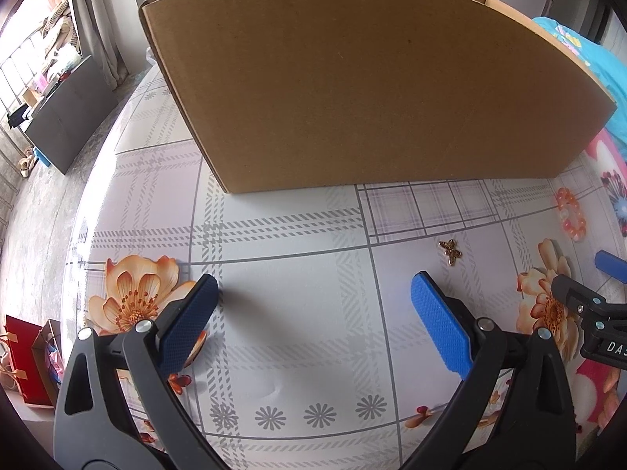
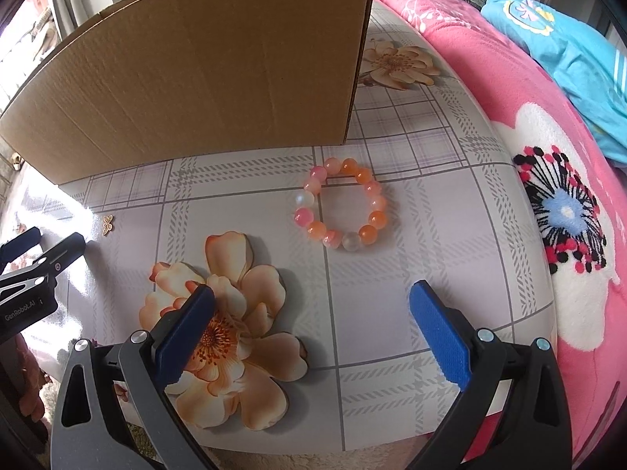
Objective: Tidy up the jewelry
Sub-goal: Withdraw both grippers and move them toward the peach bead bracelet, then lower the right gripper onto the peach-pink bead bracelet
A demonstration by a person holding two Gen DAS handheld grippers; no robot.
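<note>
A pink and orange bead bracelet (image 2: 341, 203) lies on the table ahead of my right gripper (image 2: 311, 293); it also shows at the right edge of the left wrist view (image 1: 571, 213). A small gold butterfly brooch (image 1: 450, 251) lies just beyond the right fingertip of my left gripper (image 1: 313, 286); it also shows in the right wrist view (image 2: 107, 225). Both grippers are open and empty, low over the table. A tall brown cardboard box (image 1: 352, 86) stands behind the jewelry; it also shows in the right wrist view (image 2: 196, 66).
The table has a checked cloth with printed flowers (image 2: 431, 274). A pink blanket (image 2: 548, 156) and blue cloth (image 2: 568, 47) lie to the right. The right gripper shows at the right edge of the left wrist view (image 1: 588, 293). A dark cabinet (image 1: 66, 117) stands on the floor, left.
</note>
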